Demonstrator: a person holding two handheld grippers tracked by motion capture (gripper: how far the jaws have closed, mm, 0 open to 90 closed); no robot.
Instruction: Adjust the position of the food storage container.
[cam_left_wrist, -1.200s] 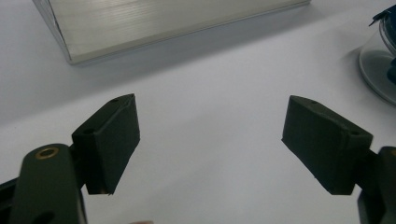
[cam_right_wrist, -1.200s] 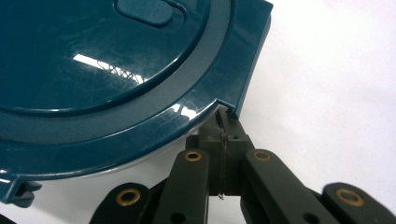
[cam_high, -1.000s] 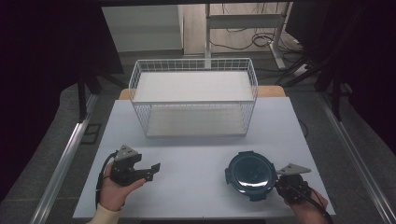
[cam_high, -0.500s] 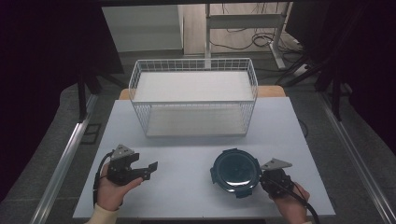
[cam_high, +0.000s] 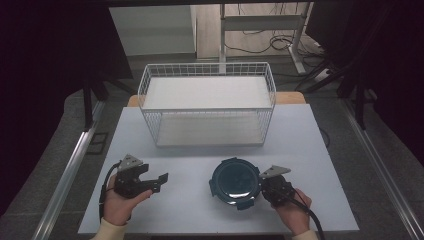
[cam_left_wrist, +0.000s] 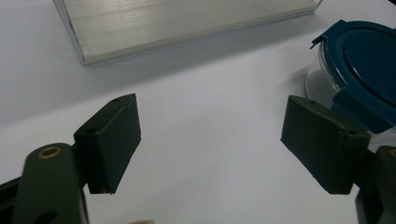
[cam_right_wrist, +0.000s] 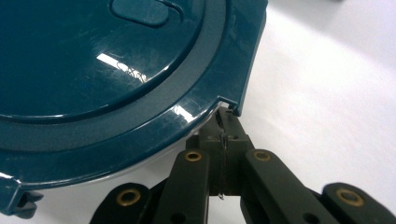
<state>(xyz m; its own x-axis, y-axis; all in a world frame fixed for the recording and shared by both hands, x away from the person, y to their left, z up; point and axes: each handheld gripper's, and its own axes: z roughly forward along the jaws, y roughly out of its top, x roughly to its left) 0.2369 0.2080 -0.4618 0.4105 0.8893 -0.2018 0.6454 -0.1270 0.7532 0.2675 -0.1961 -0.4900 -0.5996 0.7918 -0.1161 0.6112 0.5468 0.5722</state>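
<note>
From the high view I am seeing the round container with the blue lid (cam_high: 235, 182) sitting on the white table (cam_high: 190, 210), in front of the wire basket (cam_high: 207, 102) and a little to its right. My right gripper (cam_high: 261, 187) is sitting right against the container's right edge. The right gripper view is giving me what the high one is not: the jaws are standing pressed together with no gap, their tips tucked under the lid's rim (cam_right_wrist: 205, 100); whether they are pinching the rim I cannot tell. My left gripper (cam_high: 159, 181) is hovering well to the left of the container, jaws spread wide with nothing between them. Its own view is showing bare table between the pads (cam_left_wrist: 114, 140), the container (cam_left_wrist: 359, 60) beyond the right jaw, and the basket's base (cam_left_wrist: 177, 21) farther off.
</note>
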